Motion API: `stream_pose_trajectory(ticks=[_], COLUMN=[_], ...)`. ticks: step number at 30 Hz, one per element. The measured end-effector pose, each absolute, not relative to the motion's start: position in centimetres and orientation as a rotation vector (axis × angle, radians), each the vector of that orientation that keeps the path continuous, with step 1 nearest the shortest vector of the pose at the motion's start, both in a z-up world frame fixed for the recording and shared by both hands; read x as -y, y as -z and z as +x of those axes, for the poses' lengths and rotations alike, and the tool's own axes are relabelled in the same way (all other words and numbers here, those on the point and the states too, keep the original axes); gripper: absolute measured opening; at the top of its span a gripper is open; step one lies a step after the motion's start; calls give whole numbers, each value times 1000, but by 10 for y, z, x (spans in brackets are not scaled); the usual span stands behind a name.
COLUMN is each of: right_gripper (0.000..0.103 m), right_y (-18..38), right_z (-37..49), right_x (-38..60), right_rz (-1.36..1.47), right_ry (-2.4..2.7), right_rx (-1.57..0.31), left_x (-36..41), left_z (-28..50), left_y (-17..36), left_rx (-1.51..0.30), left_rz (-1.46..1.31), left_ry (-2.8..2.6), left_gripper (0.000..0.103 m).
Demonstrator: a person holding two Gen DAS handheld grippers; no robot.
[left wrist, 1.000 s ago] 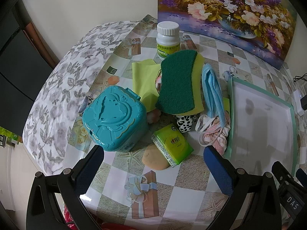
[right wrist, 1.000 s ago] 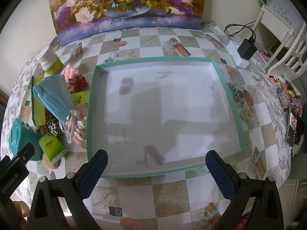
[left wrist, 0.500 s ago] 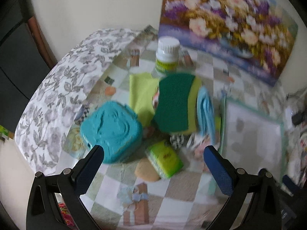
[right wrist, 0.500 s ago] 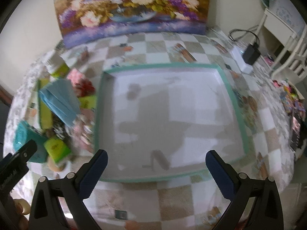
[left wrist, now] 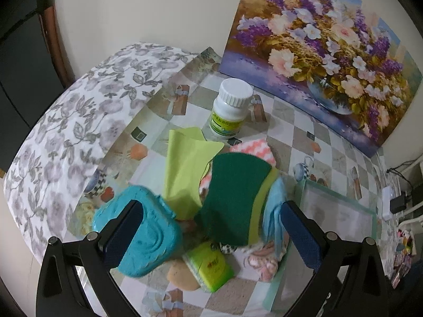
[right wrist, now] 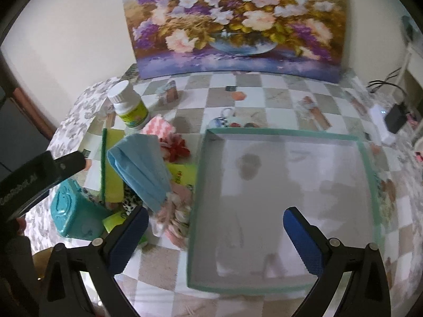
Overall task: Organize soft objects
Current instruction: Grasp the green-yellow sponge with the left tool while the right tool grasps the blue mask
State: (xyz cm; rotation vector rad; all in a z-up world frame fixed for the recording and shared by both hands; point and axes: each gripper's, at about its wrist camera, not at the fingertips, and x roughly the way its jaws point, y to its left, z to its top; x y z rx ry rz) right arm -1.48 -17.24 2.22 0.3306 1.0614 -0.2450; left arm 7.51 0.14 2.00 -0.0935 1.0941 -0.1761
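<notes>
Both tongs (left wrist: 211, 229) gape above sponge (left wrist: 235, 198).

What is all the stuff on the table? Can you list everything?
scrub sponge: one, dark green on yellow, atop the pile
yellow cloth: one, left of the sponge
face mask: one, light blue, draped on the pile beside the tray
pink-and-white cloth: one, behind the sponge
teal box: one, left end of the pile
tissue pack: one, lime green, front of the pile
pill bottle: one, white with green label, upright behind the pile
tray: one, teal rim, white inside, nothing in it
flower painting: one, against the wall
left gripper: black, blue pads, open
right gripper: same, open
</notes>
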Motion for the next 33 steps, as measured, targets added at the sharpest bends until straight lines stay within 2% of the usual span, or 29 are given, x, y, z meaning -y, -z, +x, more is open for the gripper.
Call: stream_pose_trajectory(ticks=[7, 22, 28, 33], right_gripper=[103, 101, 81, 55], right_y=[-20, 22, 31, 34], right_z=[16, 66, 66, 65], right_x=[166, 149, 150, 151], right_rz=[299, 334, 390, 422], right_ry=[135, -63, -87, -104], right_rx=[-1019, -1074, -1070, -1072], left_x=[6, 3, 15, 17], left_z=[104, 128, 128, 129], left_y=[-11, 18, 28, 34], left_rx=[-1171, -1295, -1322, -1329], left_rz=[-72, -195, -208, -209], left_ry=[143, 215, 285, 288], left_gripper=[103, 103, 103, 100])
